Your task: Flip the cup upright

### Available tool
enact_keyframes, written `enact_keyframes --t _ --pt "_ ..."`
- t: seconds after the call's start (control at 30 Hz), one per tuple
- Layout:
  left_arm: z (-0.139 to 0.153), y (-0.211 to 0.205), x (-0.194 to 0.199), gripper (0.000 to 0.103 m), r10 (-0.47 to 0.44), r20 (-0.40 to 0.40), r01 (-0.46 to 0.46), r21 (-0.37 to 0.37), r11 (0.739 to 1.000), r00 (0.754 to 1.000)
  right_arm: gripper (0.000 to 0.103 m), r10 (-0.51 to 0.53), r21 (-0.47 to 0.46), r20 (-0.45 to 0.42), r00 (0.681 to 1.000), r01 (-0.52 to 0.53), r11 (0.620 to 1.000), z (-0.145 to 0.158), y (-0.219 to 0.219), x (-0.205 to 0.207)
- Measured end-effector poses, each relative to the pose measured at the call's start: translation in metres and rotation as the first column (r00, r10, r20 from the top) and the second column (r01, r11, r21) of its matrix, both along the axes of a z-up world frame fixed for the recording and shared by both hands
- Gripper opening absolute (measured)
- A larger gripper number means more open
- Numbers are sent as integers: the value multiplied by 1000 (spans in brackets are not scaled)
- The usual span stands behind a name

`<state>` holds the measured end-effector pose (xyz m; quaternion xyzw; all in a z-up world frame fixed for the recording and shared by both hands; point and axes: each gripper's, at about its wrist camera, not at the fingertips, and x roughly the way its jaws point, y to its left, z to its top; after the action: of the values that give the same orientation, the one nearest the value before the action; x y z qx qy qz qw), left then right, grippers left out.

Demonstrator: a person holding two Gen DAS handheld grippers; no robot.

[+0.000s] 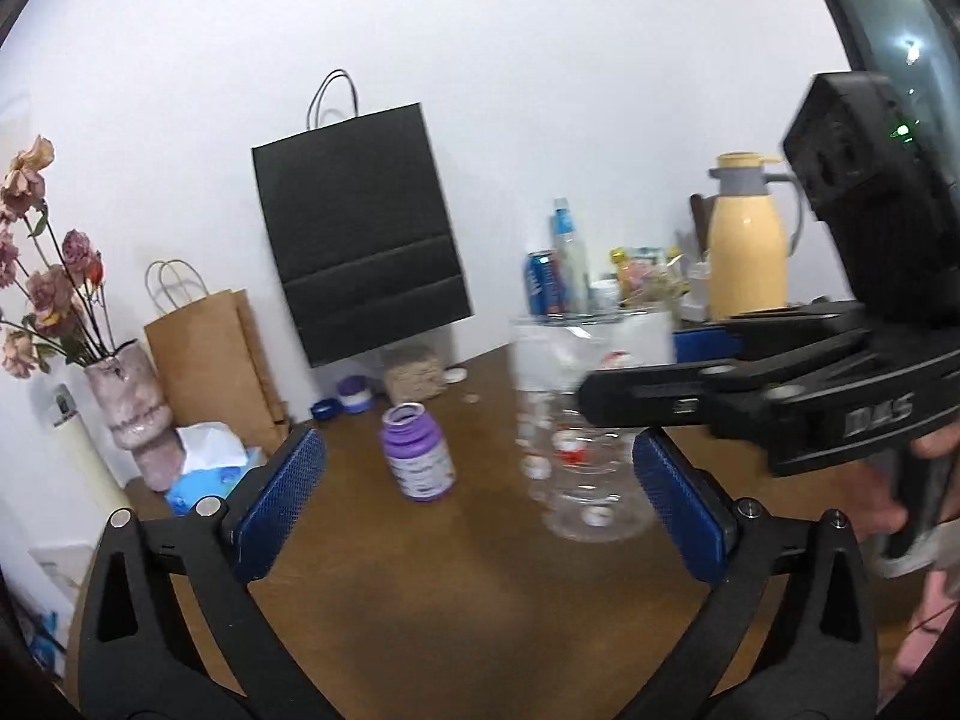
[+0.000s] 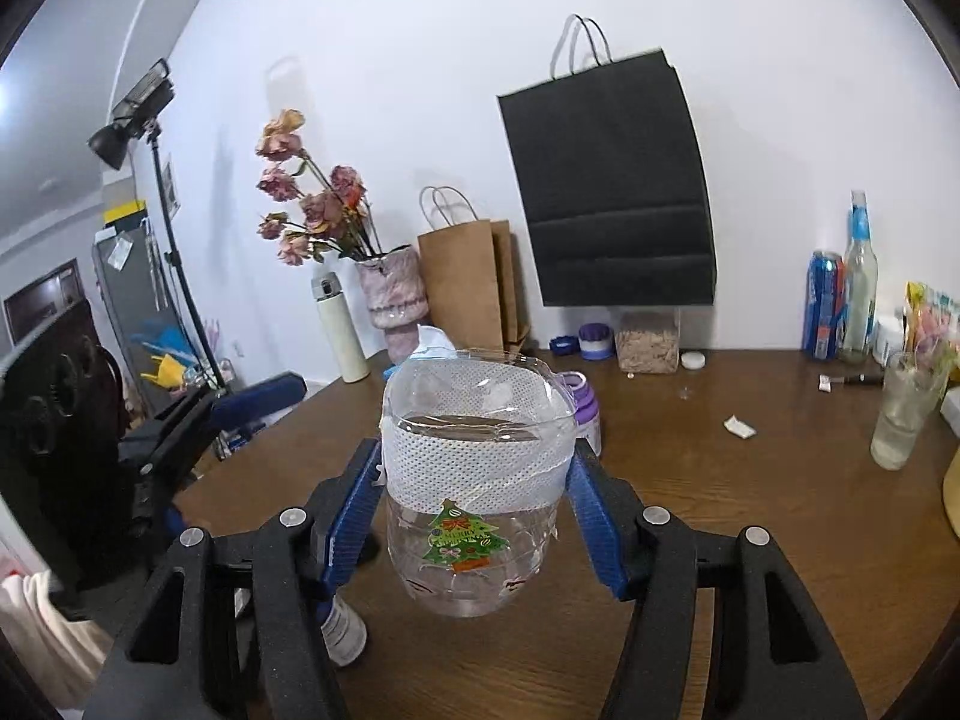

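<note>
Clear thin plastic is making up the cup [image 2: 474,492], which is sitting between the blue-padded fingers [image 2: 354,516] of the right gripper [image 2: 474,510], apparently held just above the brown wooden surface [image 2: 750,540], with its open mouth up and tilted a little away from the camera. Both pads are pressing against the white mesh band wrapped around its upper half, so the right fingers are holding the cup at mid-height. It is looking light and empty, and the wall is looking soft enough to buckle under a hard squeeze; the bare plastic below the band is likely slippery, so I am judging the mesh band to be the best place to grip, since it is giving the pads some friction.

A green Christmas-tree sticker [image 2: 465,534] on the front is reading "MERRY CHRISTMAS". From the left wrist view, the right tool's black body is showing raised lettering that seems to read "DAS". The left gripper [image 1: 480,498] is hovering near the cup with fingers spread wide and holding nothing. A purple bottle [image 1: 418,453] is standing just beyond them; its label is too blurred to read.
</note>
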<state>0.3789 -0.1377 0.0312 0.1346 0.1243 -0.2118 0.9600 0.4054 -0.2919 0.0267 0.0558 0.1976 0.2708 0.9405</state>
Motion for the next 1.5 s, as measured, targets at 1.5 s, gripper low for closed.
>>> enact_keyframes --t 1.5 --pt "-83 71 8 103 325 -411 -401 -111 909 852 78 -67 -259 -116 991 35 965 -94 48 26"
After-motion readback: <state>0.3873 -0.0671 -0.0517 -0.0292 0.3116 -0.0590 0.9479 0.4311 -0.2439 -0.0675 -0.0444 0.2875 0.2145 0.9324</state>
